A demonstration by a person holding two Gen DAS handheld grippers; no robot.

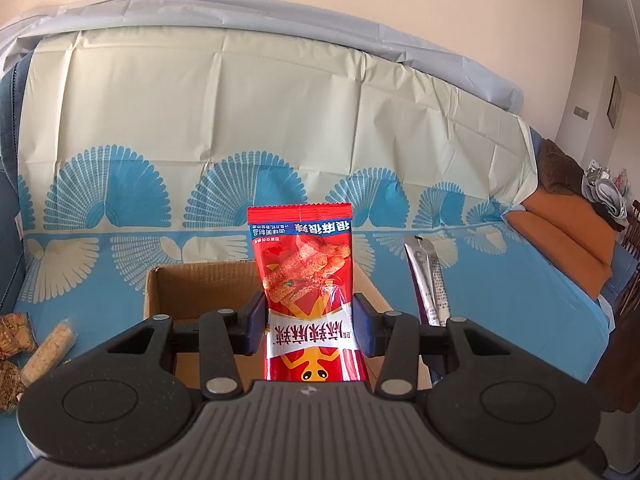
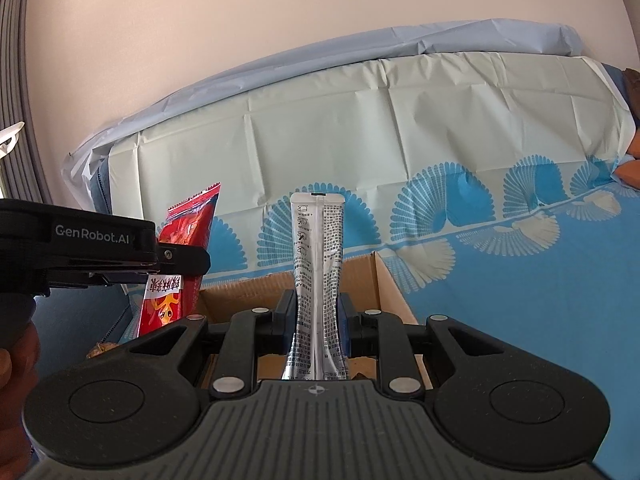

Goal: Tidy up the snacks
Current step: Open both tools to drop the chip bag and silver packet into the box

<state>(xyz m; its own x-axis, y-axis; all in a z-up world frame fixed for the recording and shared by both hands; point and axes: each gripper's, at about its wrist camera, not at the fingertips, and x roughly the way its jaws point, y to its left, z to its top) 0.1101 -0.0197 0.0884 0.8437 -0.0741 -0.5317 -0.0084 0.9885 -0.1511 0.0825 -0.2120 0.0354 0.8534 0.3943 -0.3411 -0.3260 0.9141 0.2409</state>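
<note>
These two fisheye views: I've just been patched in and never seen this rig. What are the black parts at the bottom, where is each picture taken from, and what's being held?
There is no robot arm. A person carries a handheld gripper in each hand, and a camera on each looks forward along its jaws, so the black parts are the gripper itself.

The left wrist view shows the left gripper shut on a red snack packet. The right wrist view shows the right gripper shut on a silver sachet; the left gripper also shows there, at the left edge.

Both are held upright over an open cardboard box on a blue patterned cloth. More wrapped snacks lie on the cloth left of the box.
</note>
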